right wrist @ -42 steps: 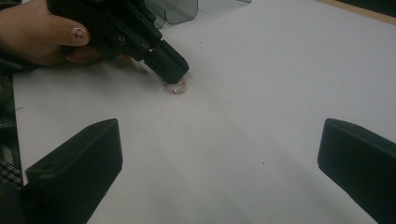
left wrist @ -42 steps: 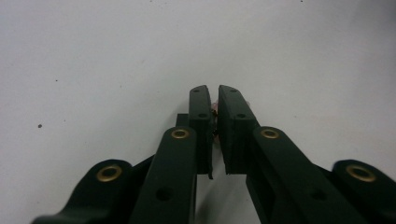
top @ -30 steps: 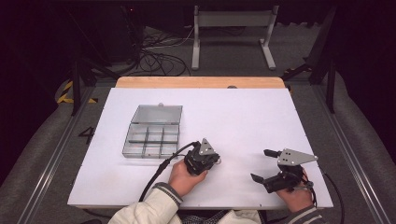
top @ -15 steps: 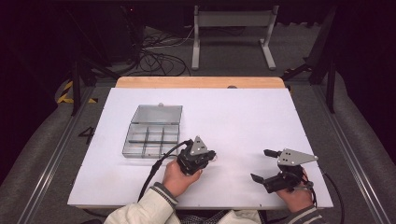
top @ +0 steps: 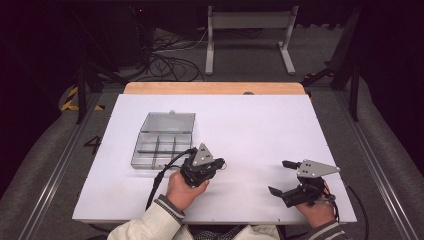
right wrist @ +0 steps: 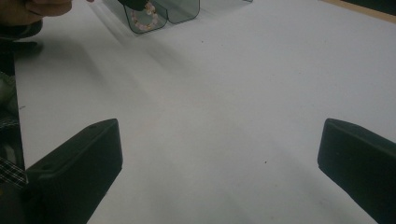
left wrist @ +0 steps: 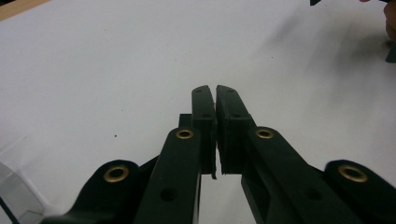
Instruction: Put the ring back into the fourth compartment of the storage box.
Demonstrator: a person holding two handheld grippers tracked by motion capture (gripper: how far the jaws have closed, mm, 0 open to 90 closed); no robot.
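White board on top of a wooden table, dark room around it, cables on the floor behind and a metal stand further back. So the clear plastic organizer box sits on the left half of the board, closer to the near edge than the far one, lid flipped open toward the far edge. Compartment dividers are visible inside. In the right gripper view, a little pale beaded ring shows in one of the near compartments, can't tell exactly which one.

Left gripper is just beside the box's near right corner, held up by the left hand, and its jaws are pressed together with nothing between them, only a hairline slit in its own view.

Right gripper is well apart from all that, down by the near right corner of the board, jaws spread wide over bare white surface, gripping nothing.
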